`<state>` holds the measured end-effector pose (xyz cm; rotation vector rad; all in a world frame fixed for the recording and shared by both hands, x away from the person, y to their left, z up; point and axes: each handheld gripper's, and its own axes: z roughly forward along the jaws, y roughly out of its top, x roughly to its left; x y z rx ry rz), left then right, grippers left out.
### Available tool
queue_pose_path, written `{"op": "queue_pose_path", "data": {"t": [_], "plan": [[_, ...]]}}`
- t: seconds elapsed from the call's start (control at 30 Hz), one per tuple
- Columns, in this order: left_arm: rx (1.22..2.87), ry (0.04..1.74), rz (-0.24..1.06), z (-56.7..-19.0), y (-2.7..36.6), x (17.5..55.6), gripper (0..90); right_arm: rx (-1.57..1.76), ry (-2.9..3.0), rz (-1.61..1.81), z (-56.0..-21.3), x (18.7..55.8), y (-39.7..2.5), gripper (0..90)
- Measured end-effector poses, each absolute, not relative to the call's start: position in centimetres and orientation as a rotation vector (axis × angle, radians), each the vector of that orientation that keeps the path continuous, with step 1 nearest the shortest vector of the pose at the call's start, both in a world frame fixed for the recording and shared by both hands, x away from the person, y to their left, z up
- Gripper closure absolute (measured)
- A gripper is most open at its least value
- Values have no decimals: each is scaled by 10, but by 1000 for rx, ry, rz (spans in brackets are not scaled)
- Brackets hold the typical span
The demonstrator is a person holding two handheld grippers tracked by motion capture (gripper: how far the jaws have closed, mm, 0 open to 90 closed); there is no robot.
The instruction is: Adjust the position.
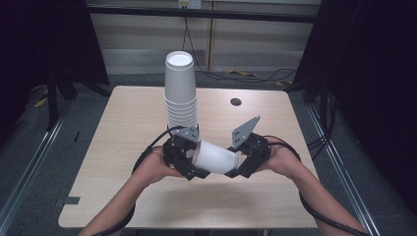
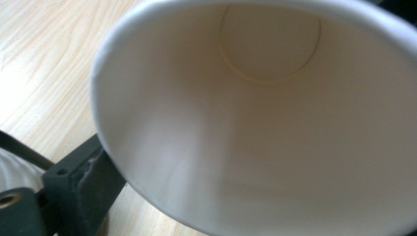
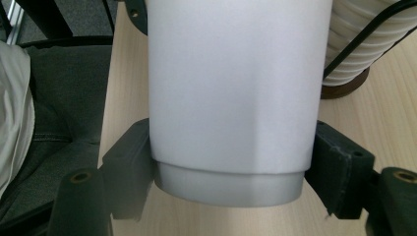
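You hold the single white paper cup (image 1: 216, 157) sideways at lower centre, right tool (image 1: 244, 164) clamped on its base, left tool (image 1: 189, 160) seemingly closed at its rim, ready to leave the tall stack of white paper cups (image 1: 180, 91).

In the left gripper view the paper cup (image 2: 275, 123) runs past the top, right and bottom edges, hiding one jaw. In the right gripper view its mouth is cut off at the top. Cup stack (image 3: 364, 44): top out of frame.
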<state>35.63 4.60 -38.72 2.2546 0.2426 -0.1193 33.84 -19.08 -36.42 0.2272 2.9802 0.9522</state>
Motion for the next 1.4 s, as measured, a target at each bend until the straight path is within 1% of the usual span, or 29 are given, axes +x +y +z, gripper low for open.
{"op": "queue_pose_path", "data": {"t": [0.1,0.77,0.97,1.4], "plan": [[2246,252,-145,-387,48,358,57,225,2979,958,-364,339,-191,270],[2244,255,-128,-382,49,357,67,218,2960,990,-366,339,-191,269],[2255,245,-98,-380,48,357,65,217,2953,969,-367,339,-190,268],[2258,258,-114,-379,48,358,64,216,2957,958,-370,341,-188,268]]}}
